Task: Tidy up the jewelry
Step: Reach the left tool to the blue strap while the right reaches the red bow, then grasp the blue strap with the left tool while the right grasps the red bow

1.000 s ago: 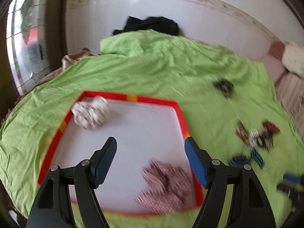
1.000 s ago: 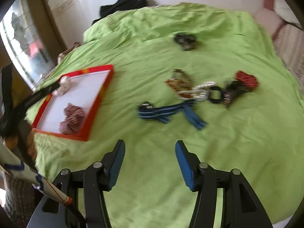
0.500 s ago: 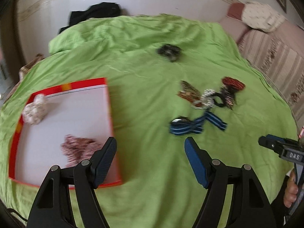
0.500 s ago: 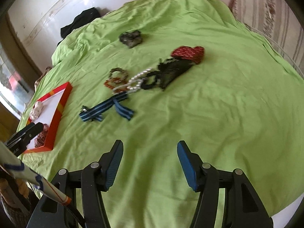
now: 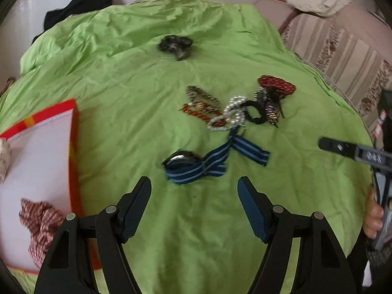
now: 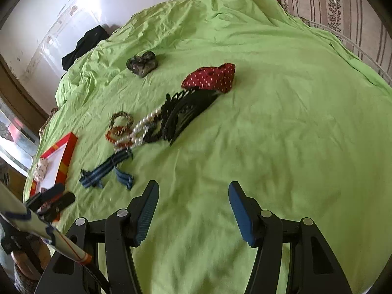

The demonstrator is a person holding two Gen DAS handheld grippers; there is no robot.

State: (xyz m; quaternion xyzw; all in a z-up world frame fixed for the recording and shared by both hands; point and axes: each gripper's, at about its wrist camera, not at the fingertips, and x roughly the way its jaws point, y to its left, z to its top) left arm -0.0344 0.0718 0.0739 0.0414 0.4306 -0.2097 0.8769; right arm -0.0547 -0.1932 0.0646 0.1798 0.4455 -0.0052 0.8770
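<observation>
My left gripper (image 5: 193,193), jaws apart and empty, sits nearest the striped band (image 5: 210,161), which lies crosswise just ahead; right gripper (image 6: 193,208) likewise empty.

- Left claw (image 5: 193,205): two black arms with silver round screw heads, each ending in a blue ribbed pad (image 5: 252,210).
- Right claw (image 6: 193,210): the same build, black arms, silver screws, blue ribbed pads (image 6: 238,210).
- Left of the right claw: a white rod (image 6: 36,227) with dark-blue and orange bands, and a black cable beneath it.
</observation>
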